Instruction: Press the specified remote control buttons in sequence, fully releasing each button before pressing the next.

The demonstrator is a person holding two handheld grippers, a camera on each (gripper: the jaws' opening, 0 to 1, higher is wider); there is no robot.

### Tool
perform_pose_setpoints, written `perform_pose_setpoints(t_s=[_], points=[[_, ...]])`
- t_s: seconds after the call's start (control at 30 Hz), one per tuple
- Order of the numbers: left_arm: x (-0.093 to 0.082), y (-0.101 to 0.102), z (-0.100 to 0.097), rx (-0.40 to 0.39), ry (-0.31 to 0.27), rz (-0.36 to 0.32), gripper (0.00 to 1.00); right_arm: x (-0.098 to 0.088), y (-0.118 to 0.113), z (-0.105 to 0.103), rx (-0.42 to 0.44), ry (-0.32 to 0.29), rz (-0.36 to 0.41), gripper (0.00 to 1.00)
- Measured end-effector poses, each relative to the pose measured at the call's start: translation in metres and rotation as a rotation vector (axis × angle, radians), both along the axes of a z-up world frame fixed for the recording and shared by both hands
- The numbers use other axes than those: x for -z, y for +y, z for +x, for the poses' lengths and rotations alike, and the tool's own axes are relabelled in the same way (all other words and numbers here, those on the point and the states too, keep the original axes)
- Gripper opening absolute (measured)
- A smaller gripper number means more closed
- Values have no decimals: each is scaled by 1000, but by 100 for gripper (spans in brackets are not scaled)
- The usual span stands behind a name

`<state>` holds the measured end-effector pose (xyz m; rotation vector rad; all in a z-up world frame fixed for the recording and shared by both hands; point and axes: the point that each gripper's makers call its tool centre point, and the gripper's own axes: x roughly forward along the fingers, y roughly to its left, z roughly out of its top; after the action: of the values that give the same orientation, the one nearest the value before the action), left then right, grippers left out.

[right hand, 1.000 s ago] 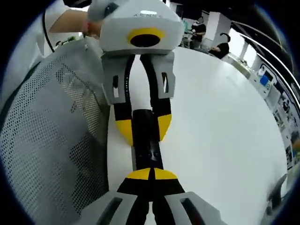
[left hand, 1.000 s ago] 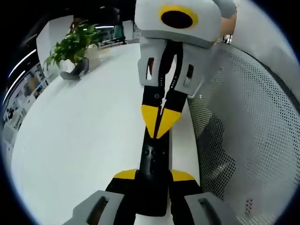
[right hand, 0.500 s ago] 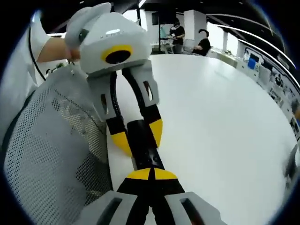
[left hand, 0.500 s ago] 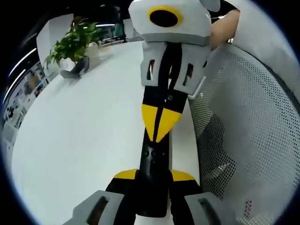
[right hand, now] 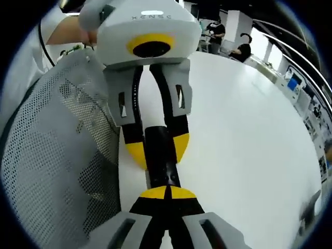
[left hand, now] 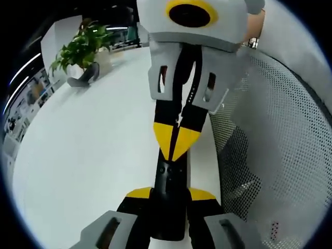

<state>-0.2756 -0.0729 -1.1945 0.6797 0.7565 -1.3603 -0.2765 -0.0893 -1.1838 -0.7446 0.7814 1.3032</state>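
A black remote [left hand: 170, 179] is held over the white table [left hand: 88, 150]. My left gripper [left hand: 171, 195] is shut on its near end, yellow tips on either side. My right gripper [left hand: 176, 149] reaches in from the top of the left gripper view, shut, its joined yellow tips resting on the remote's button face. In the right gripper view, my right gripper [right hand: 167, 193] has its shut tips down on the remote [right hand: 160, 155]. The left gripper [right hand: 157, 150] clamps the remote from the far side there.
A grey mesh chair back [left hand: 275, 155] stands close beside the table edge, also seen as the mesh chair back [right hand: 52, 155]. A potted plant [left hand: 80, 49] sits at the table's far corner. People [right hand: 215, 32] stand beyond the table [right hand: 249, 145].
The right gripper tilted to one side and swung back upright, coming slightly closer to the left gripper. Its shut tips stayed on the remote. The left gripper kept its hold.
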Motion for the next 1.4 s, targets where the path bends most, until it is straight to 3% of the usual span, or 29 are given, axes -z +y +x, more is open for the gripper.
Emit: perform_pose_setpoints(t_s=[0.4,0.43,0.5,0.8,1.0,1.3,1.4], points=[[0,0,0,-2,0,-7,24,-2,0,-1,31,-94,4,0],[0,0,0,-1,0,-7,24,-2,1,-2,20,-93,0,0],[0,0,0,-1,0,-6,24,-3,8,-13,15,-31,33,0],[-1,0,0,-2,-1,-15,24,-1,11,-15,-19,-46,17,0],[-1,0,-1,8,0,-13,24,2,15,-18,-80,-93,-35,0],[-1,0,-1,15,-1,-17,24,2,15,-16,-26,-32,-36,0],[-1,0,-1,18,-1,-24,24,2,15,-16,30,26,1,0]])
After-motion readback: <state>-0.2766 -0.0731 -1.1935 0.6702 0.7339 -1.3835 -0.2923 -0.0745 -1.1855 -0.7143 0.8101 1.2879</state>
